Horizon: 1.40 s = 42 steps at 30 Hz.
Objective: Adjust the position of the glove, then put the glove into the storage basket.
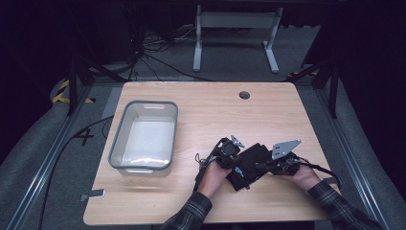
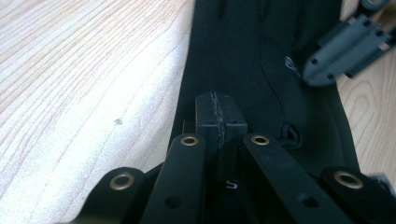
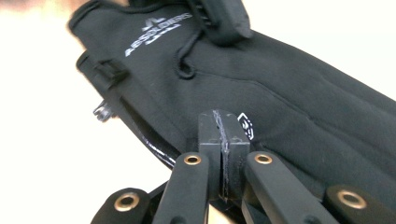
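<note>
High view, lower right: both grippers' fingers (image 1: 229, 154) closed, nothing visibly clamped, on a soft limp black glove (image 1: 249, 165); grab the cuff edge.

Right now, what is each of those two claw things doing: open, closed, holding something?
Left gripper: closed, jaws pinched on an edge of the black glove.
Right gripper: closed, jaws together over the same glove; whether they pinch fabric cannot be told.
</note>
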Tool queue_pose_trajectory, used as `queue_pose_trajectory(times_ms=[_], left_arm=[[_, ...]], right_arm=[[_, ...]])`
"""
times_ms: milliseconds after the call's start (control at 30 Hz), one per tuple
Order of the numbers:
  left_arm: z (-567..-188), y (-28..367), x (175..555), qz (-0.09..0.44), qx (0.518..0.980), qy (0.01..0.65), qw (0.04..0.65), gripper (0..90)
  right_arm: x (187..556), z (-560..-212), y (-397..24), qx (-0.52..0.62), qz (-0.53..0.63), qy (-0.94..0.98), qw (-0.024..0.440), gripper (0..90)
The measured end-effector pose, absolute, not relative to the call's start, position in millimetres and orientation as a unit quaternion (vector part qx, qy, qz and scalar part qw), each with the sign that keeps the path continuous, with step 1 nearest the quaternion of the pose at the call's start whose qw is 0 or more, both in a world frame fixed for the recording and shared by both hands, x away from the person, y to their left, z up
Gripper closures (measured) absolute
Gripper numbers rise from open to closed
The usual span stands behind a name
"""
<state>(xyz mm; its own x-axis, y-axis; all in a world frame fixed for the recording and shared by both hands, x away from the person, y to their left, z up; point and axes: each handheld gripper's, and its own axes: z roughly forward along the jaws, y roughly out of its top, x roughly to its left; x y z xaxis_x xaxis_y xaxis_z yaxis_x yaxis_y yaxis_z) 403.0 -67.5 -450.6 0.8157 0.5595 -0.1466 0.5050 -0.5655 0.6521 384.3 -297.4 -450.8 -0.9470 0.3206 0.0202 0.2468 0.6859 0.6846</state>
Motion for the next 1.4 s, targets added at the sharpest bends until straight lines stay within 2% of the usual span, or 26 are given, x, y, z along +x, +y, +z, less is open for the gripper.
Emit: queue_pose_trajectory(times_ms=[200,300,433,600,667,700,767,1100,1400], left_arm=[[-448,-68,403,0.04,0.885,0.299,0.355,89.6],[-444,-65,402,0.04,0.883,0.296,0.362,87.7],[-438,-61,404,0.033,0.882,0.289,0.37,75.7],[-434,-58,404,0.038,0.879,0.28,0.384,56.5],[-434,-58,405,0.031,0.881,0.275,0.385,53.3],[-433,-59,406,0.026,0.886,0.269,0.376,47.6],[-431,-62,407,0.025,0.889,0.262,0.374,41.7],[-430,-79,412,0.008,0.898,0.241,0.369,19.4],[-444,-100,411,0.007,0.914,0.221,0.339,11.0]], right_arm=[[380,-449,-299,0.152,0.37,0.915,0.05,89.9],[378,-444,-305,0.159,0.377,0.91,0.06,82.2],[373,-435,-321,0.183,0.393,0.898,0.079,67.9],[365,-435,-343,0.211,0.391,0.89,0.099,55.8],[362,-435,-349,0.219,0.389,0.889,0.101,53.2],[358,-435,-358,0.23,0.39,0.886,0.106,49.7],[353,-438,-369,0.251,0.386,0.881,0.105,45.5],[340,-458,-402,0.298,0.362,0.874,0.13,22.7],[341,-463,-400,0.297,0.354,0.877,0.134,16.9]])
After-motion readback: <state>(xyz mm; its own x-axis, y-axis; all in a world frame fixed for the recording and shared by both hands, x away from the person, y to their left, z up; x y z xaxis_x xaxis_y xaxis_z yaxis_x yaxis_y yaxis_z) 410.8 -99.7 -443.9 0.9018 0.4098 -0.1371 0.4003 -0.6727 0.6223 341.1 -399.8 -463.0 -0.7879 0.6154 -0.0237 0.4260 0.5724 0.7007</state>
